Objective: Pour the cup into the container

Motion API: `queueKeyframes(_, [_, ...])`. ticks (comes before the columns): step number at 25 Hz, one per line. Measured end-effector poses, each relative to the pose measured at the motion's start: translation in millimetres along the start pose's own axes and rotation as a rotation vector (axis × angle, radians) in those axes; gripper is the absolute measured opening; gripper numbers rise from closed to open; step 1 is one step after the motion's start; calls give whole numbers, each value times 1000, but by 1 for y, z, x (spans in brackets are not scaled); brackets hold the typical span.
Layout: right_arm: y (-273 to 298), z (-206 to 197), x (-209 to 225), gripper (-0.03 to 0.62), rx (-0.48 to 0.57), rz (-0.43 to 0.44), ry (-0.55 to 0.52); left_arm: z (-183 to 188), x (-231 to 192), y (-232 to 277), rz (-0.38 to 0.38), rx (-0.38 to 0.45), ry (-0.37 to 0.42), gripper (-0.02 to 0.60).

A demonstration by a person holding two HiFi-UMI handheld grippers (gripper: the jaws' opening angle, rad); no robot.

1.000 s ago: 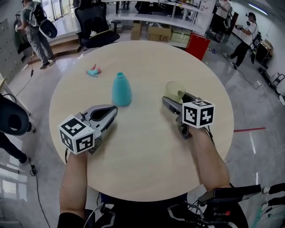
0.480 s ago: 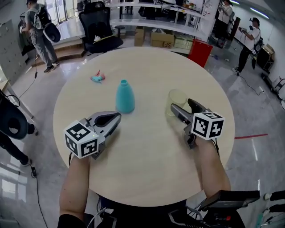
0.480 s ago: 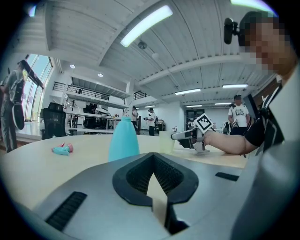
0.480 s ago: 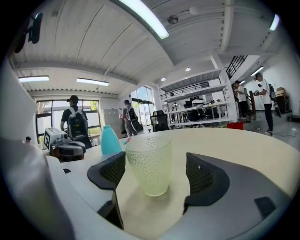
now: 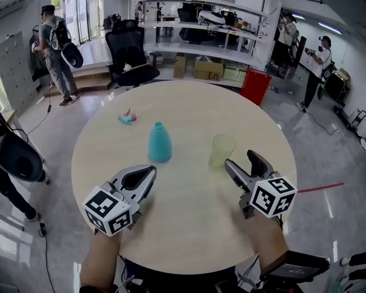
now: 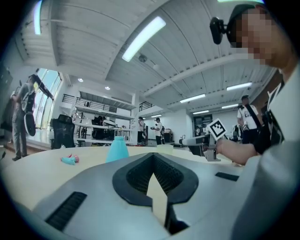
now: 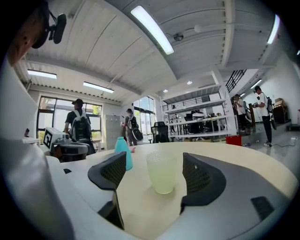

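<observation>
Your left gripper (image 6: 153,157) sat low over the table (image 6: 33,173), pointing level. Its jaws met at the tips with nothing between them; only bare tabletop showed through the gap behind the tips. A teal bottle (image 6: 117,149) stood upright ahead, left of the tips. A pale cup (image 6: 165,148) stood to the bottle's right. A small pink and teal object (image 6: 69,160) lay farther left.

A round pale-wood table (image 5: 189,234) stands on a glossy grey floor (image 5: 63,114) crossed by a red tape line (image 5: 320,187). Beyond it are a black office chair (image 5: 130,57), long white benches (image 5: 200,50) with cardboard boxes (image 5: 207,70) beneath, and a red bin (image 5: 255,86). Tall windows (image 5: 86,17) brighten the far left corner. Long strip lights (image 7: 152,29) cross the white ribbed ceiling (image 7: 108,51). A person with a backpack (image 5: 57,54) and another in a white shirt (image 5: 317,63) stand about
</observation>
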State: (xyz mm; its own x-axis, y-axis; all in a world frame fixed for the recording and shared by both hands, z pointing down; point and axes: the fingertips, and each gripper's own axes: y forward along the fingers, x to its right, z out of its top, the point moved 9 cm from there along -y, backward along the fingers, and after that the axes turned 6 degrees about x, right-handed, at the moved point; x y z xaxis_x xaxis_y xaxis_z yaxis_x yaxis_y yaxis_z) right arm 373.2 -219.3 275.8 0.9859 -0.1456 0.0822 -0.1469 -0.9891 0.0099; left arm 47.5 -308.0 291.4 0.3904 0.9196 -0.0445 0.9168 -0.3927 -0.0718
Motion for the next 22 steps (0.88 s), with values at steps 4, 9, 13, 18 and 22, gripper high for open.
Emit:
queueKeyframes(4, [-3,-8,-16,339,6,59,-32,2,9,-9,63,32,-27,-2])
queueKeyframes(9, [-5,-14,-39,9,17,136,-25,8,24,-25,114,52,-13,-2])
queueKeyframes(13, [-26,-20,-58,8,32,170,-21,12,49,-44,118,70,16,-2])
queueKeyframes(18, [-71,-14,-93,8,69,171,-49,15,88,-78,162,100,-31,-2])
queueKeyframes(22, [-118,-16,-125,8,85,152,-41,16,125,-113,179,92,19,-2])
